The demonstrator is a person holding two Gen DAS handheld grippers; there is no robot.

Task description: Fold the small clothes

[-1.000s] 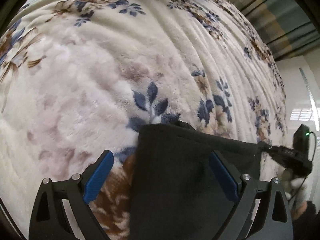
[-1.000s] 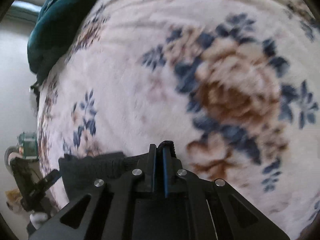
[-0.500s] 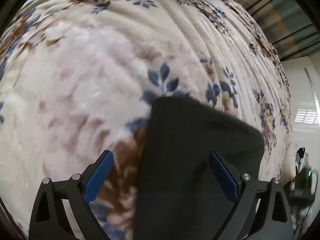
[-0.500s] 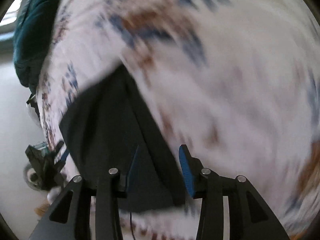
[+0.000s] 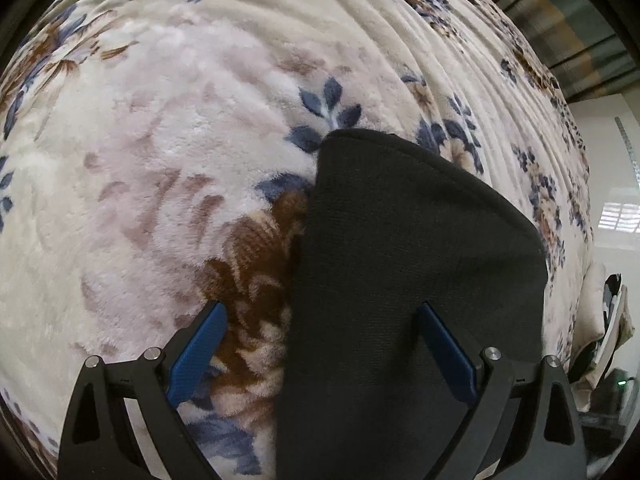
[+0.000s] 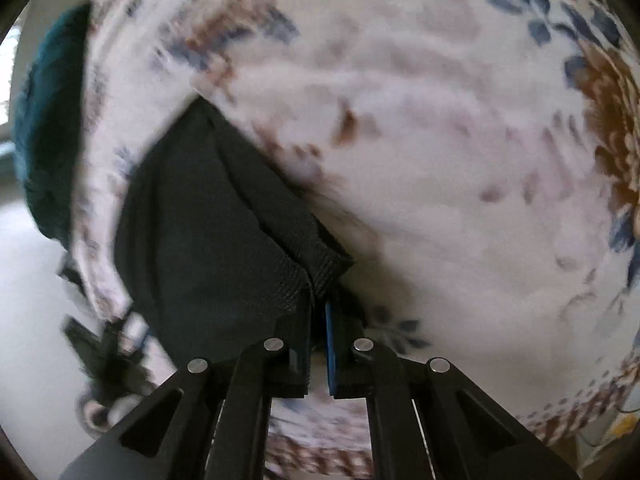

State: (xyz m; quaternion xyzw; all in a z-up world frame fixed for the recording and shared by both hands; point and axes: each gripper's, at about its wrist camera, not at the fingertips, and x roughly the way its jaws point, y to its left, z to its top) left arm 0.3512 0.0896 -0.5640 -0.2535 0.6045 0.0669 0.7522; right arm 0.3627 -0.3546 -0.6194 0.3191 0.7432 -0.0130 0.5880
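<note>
Now the black garment [image 6: 208,216] on the floral blanket [image 5: 168,152] is pinched at its ribbed edge by the nearly closed right claw [image 6: 318,320]; the left claw [image 5: 320,344] is spread wide over it, gripping nothing.

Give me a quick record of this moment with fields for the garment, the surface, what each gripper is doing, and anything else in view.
garment: black knit garment, lying on the surface, a ribbed edge bunched at the right gripper
surface: cream plush blanket with blue and brown flowers
left gripper: left gripper, fingers wide open, hanging over the garment's left edge, holding nothing
right gripper: right gripper, fingers closed on the garment's ribbed corner
other: dark teal fabric at the blanket's far edge
image quality: right wrist view is motion-blurred
</note>
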